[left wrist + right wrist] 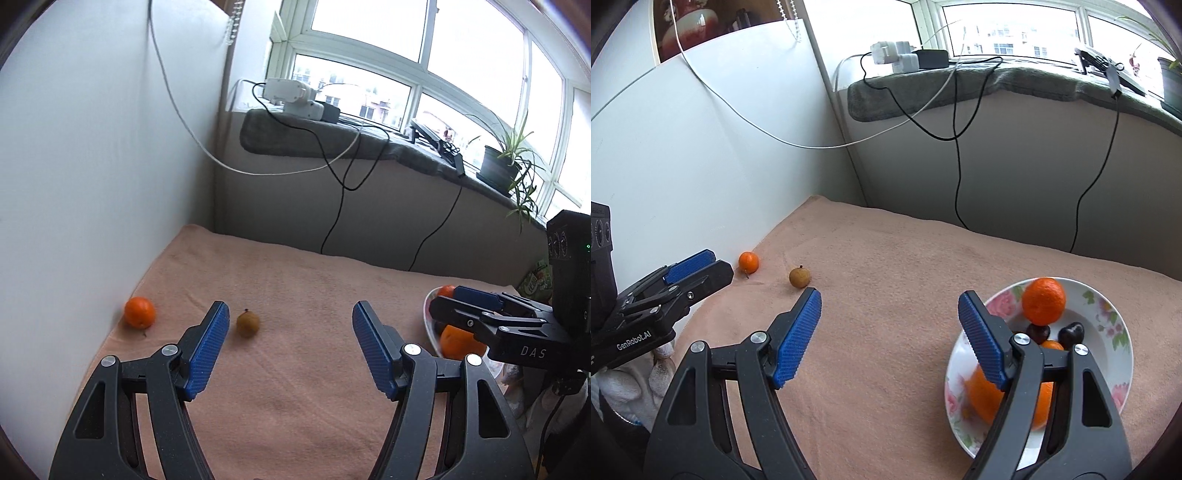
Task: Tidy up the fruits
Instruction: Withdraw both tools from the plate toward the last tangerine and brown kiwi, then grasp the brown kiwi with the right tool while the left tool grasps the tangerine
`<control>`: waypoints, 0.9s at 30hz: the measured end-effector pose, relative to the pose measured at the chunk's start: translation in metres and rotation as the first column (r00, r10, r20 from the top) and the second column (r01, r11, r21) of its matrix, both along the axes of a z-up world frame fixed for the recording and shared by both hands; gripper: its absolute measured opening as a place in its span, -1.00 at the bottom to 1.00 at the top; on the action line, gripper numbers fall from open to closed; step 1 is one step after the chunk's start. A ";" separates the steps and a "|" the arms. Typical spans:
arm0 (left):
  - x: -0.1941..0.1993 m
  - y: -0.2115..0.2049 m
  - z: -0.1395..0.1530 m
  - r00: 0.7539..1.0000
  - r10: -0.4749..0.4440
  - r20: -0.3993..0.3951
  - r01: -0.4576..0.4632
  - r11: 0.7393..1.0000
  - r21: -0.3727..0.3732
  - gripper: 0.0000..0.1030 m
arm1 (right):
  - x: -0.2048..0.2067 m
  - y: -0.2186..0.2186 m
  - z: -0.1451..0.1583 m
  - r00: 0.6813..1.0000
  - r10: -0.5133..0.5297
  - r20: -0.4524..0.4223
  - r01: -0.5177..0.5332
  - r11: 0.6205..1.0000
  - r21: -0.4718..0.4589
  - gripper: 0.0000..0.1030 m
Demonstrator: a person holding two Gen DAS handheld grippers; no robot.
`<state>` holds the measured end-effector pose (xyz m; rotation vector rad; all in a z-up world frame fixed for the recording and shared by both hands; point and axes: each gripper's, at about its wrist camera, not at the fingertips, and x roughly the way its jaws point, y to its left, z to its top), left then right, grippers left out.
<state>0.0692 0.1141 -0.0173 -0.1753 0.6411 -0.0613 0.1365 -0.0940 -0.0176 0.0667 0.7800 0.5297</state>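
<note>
Both claws gape wide, holding nothing: left gripper, right gripper. Ahead, a brown longan-like fruit and small mandarin lie near the blanket's left edge; straddle each squarely, squeezing gently, then carry it to the floral bowl on the right.

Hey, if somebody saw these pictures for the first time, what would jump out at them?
Probably the floral bowl on the peach towel's right side, holding oranges and dark fruits. Next, the small orange and a brownish fruit lying loose near the white wall. Both blue-padded tools, left tool and right tool, are open and empty.
</note>
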 end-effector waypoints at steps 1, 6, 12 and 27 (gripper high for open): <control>0.000 0.007 -0.003 1.000 0.018 -0.008 -0.018 1.000 -0.004 0.34 | 0.002 0.006 -0.001 1.000 0.013 -0.001 -0.013 1.000 0.000 0.54; 0.001 0.039 -0.021 0.994 0.101 -0.045 -0.103 0.994 -0.034 0.31 | 0.009 0.037 -0.007 0.997 0.072 -0.010 -0.072 0.997 0.005 0.54; 0.007 0.059 -0.039 0.981 0.174 -0.081 -0.177 0.984 -0.021 0.02 | 0.018 0.078 -0.019 0.988 0.153 -0.029 -0.154 0.988 -0.005 0.54; 0.034 0.087 -0.069 0.946 0.291 -0.144 -0.283 0.956 0.077 -0.25 | 0.044 0.140 -0.055 0.960 0.265 -0.096 -0.268 0.963 -0.017 0.30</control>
